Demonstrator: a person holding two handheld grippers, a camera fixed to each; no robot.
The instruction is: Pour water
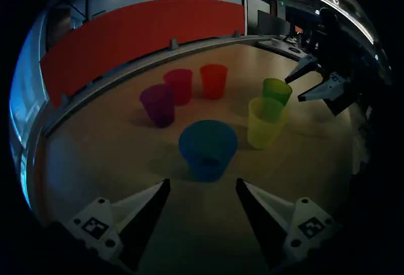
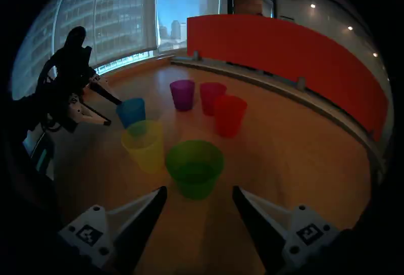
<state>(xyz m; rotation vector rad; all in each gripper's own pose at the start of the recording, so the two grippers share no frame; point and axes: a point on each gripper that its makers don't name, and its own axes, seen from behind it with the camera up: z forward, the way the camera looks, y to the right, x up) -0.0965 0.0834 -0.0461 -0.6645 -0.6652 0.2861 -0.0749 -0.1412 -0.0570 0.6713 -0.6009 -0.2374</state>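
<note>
Left tool (image 1: 202,179) spread wide, empty, blue cup (image 1: 208,146) at twelve o'clock. Right tool (image 2: 198,187) likewise, green cup (image 2: 194,166) at twelve. Finger marker tag (image 1: 96,226) carries no readable writing.

The wooden worktop (image 1: 101,148) carries six upright cups in a loose cluster: a blue cup (image 1: 208,148), yellow cup (image 1: 265,123), green cup (image 1: 276,90), red cup (image 1: 213,80), magenta cup (image 1: 178,85) and purple cup (image 1: 158,104).

Six translucent plastic cups stand together: blue cup (image 1: 208,148), yellow cup (image 1: 265,123), green cup (image 1: 276,90), purple cup (image 1: 159,104), magenta cup (image 1: 178,85) and orange-red cup (image 1: 213,80). Two grippers: left gripper (image 1: 202,184), right gripper (image 2: 199,191).
</note>
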